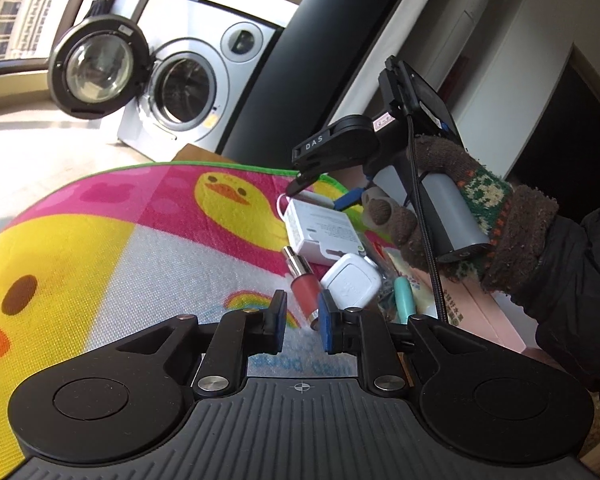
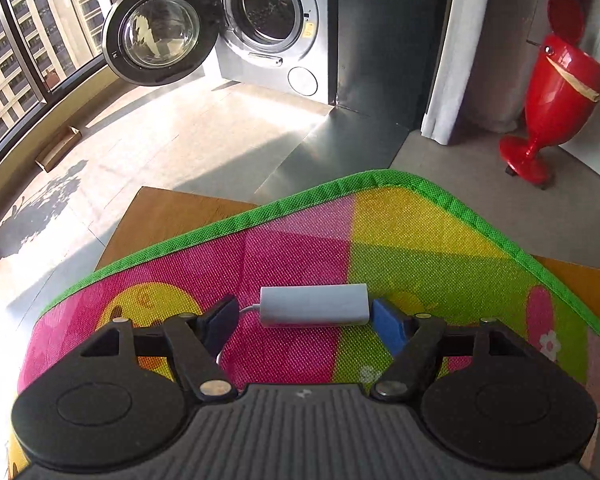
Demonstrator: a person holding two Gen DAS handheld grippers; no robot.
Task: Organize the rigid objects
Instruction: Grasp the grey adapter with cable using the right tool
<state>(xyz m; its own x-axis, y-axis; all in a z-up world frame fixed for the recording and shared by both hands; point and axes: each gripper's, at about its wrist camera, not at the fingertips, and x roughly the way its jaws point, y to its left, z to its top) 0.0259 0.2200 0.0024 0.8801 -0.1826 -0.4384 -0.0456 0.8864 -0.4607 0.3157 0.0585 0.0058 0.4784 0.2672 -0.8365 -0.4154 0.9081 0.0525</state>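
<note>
Your right gripper (image 2: 302, 320) is spread wide around a small white adapter box (image 2: 314, 305) lying on the colourful mat (image 2: 292, 240). It looks light, hard and smooth, so pinch its short ends squarely. Your left gripper (image 1: 302, 320) is narrow and holds nothing, beside the red tube (image 1: 306, 288).

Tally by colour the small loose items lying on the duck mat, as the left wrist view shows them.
White: 2, the flat adapter box and the square plug.
Red: 1, the lipstick tube.
Teal: 1, a small capsule.
Total: 4 clearly seen; others beneath them cannot be told apart.
</note>
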